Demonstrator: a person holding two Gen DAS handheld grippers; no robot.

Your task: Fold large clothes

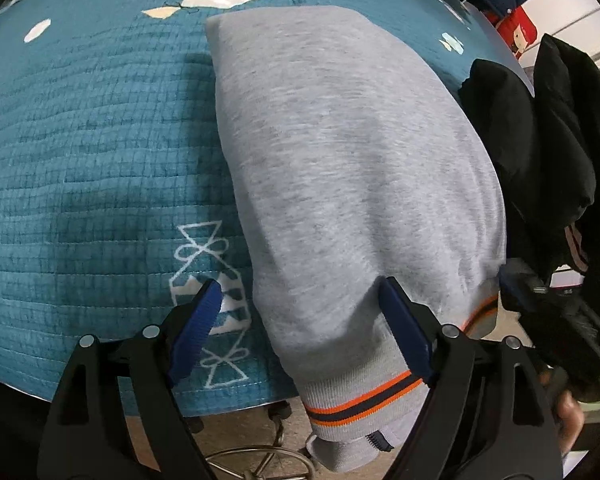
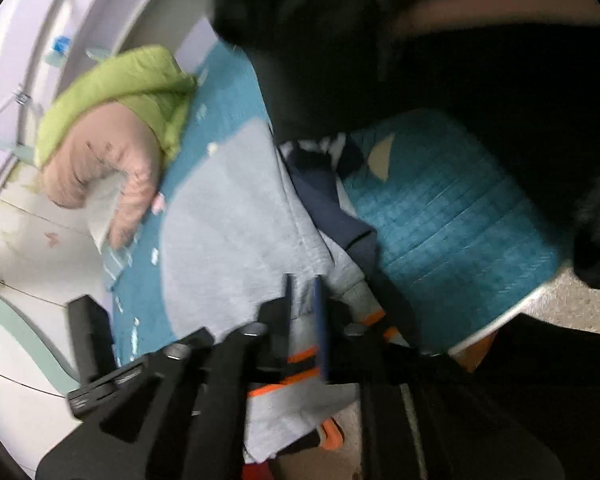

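A grey sweatshirt (image 1: 340, 152) with an orange and navy striped hem (image 1: 364, 398) lies folded on a teal quilted cover (image 1: 80, 160), its hem hanging over the near edge. My left gripper (image 1: 300, 320) is open, its blue pads either side of the hem corner, not clamping it. In the blurred right wrist view my right gripper (image 2: 302, 312) is shut on the grey sweatshirt (image 2: 228, 216) at its striped hem (image 2: 300, 356).
A black garment (image 1: 540, 140) lies right of the sweatshirt. A green and pink padded jacket (image 2: 112, 128) lies on the cover's far side. Navy clothing (image 2: 324, 196) lies beside the sweatshirt. A chair base (image 1: 256, 460) stands on the floor below the edge.
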